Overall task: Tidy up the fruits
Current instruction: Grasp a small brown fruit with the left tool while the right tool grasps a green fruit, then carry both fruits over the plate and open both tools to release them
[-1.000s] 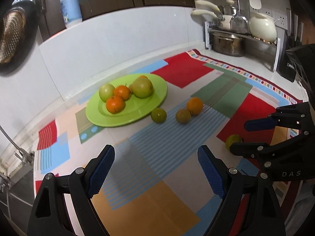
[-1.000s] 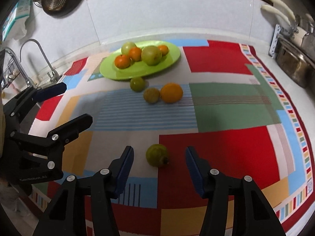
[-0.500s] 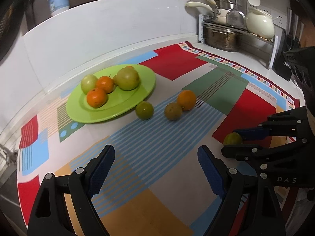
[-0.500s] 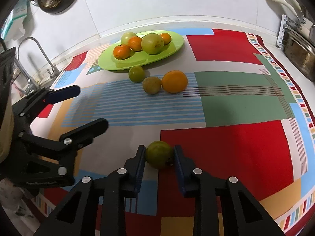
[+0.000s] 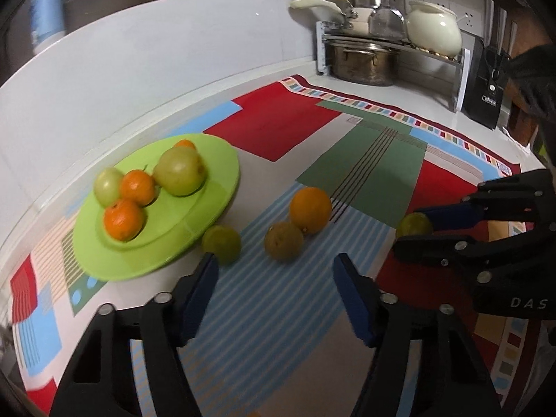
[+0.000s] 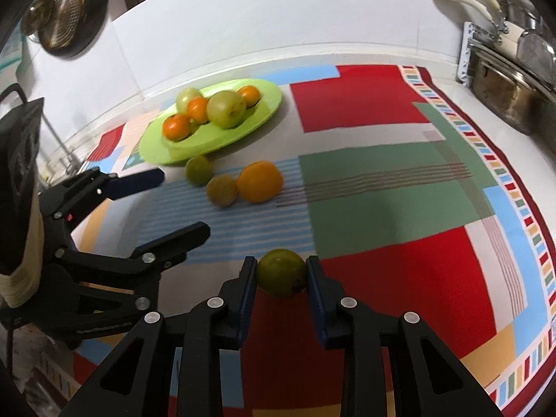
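Three loose fruits (image 5: 283,246) lie on a patchwork cloth (image 5: 271,128) beside a green plate (image 5: 222,160).

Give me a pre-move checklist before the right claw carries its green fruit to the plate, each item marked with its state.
1. Right claw shut on the green fruit, a pad on each side: ok.
2. Fruit lifted off the patterned mat: cannot tell.
3. Free space on the green plate: ok, the near and right parts are bare; five fruits sit toward its back and left.
4. Path to the plate: not ok straight ahead; the orange and two greenish fruits lie between, so go over them.
5. Left claw open and holding nothing, near those loose fruits: ok, but beside the route.
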`<control>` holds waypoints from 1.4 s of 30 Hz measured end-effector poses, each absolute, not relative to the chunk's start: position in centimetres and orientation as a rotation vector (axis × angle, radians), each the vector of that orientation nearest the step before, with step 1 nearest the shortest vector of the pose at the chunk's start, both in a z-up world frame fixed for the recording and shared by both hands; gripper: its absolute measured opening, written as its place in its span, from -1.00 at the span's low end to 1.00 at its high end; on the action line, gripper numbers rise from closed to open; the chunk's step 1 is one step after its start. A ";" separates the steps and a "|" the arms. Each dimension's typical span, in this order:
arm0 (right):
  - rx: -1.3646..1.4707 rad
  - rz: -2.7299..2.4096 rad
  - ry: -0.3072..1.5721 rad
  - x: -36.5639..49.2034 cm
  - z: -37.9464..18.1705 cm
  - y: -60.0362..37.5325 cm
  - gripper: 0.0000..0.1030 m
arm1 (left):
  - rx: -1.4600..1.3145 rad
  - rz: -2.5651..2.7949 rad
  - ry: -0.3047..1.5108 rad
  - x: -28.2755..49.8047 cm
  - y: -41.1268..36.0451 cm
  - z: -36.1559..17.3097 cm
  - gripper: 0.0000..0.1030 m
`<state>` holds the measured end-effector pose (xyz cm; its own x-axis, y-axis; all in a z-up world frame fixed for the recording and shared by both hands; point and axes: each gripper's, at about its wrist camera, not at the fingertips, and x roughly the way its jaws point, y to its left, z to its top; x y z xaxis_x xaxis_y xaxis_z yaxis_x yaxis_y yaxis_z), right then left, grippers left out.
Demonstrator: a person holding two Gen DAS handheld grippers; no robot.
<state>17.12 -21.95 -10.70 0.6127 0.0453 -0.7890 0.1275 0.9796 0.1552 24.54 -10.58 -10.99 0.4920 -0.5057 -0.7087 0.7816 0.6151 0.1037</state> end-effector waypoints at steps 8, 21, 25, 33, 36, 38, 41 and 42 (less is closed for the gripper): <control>0.224 -0.069 0.887 18.3 -10.6 -22.5 -0.43 | 0.524 -0.863 0.679 25.6 -12.5 -11.2 0.07; 0.257 -0.070 0.891 18.5 -11.0 -23.3 -0.43 | 0.557 -0.863 0.677 25.5 -13.2 -11.7 -0.46; 0.255 -0.062 0.884 18.4 -10.8 -23.2 -0.43 | 0.537 -0.841 0.673 24.9 -12.4 -11.1 -0.46; 0.251 -0.033 0.857 17.8 -9.7 -23.0 -0.43 | 0.406 -0.760 0.689 23.6 -9.7 -8.9 -0.46; 0.235 -0.017 0.837 17.5 -8.9 -22.6 -0.43 | 0.377 -0.726 0.684 23.2 -8.9 -8.2 -0.46; 0.225 -0.007 0.824 17.4 -8.4 -22.4 -0.43 | 0.363 -0.706 0.676 22.9 -8.3 -7.8 -0.46; 0.204 0.011 0.798 17.3 -7.5 -21.8 -0.43 | 0.334 -0.670 0.670 22.6 -7.4 -7.0 -0.46; 0.196 0.018 0.789 17.3 -7.1 -21.6 -0.43 | 0.324 -0.660 0.666 22.6 -7.1 -6.7 -0.46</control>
